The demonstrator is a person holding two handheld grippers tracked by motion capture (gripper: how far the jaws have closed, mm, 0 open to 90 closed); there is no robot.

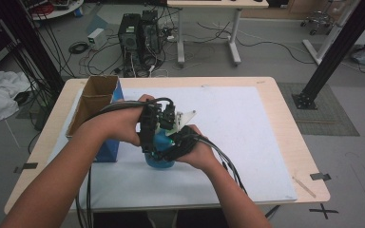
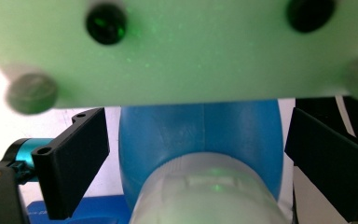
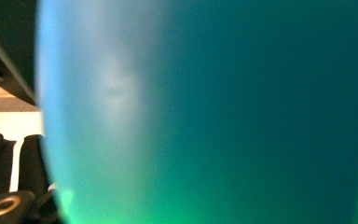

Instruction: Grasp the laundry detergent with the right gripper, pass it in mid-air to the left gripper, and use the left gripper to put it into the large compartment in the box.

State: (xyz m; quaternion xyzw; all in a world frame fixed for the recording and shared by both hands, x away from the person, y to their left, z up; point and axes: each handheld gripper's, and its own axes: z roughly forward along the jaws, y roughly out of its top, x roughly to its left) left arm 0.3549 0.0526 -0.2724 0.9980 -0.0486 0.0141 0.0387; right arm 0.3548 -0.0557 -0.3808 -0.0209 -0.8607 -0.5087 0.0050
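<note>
Forearms enter from the bottom of the high view and meet over the near middle of the table [image 1: 275,123], where the left gripper [image 1: 149,135] and the right gripper [image 1: 178,145] crowd around a blue bottle [image 1: 159,159] standing upright on the white mat [image 1: 237,123]; just to the left, an open cardboard box [image 1: 95,97] rests against a blue carton [image 1: 108,151], well clear of the work. Both hands press in from opposite sides, an arrangement that reads as one tool steadying the body while the other works at the top. From the left gripper view, the bottle's grey cap [image 2: 205,191] rises between the two black jaws, which stand apart on either side of the blue shoulder [image 2: 168,135] without touching it, apparently lined up to close on the cap; a pale plate [image 2: 177,51], out of focus, blocks the upper half of that view. From the right gripper view, the bottle's blue wall [image 3: 205,112] sits pressed so near the lens that it blurs, with a slice of table at the left edge; the jaws themselves are hidden, yet they are closed as tight as they go on the bottle, judged to be holding it firm so it cannot turn or tip.
</note>
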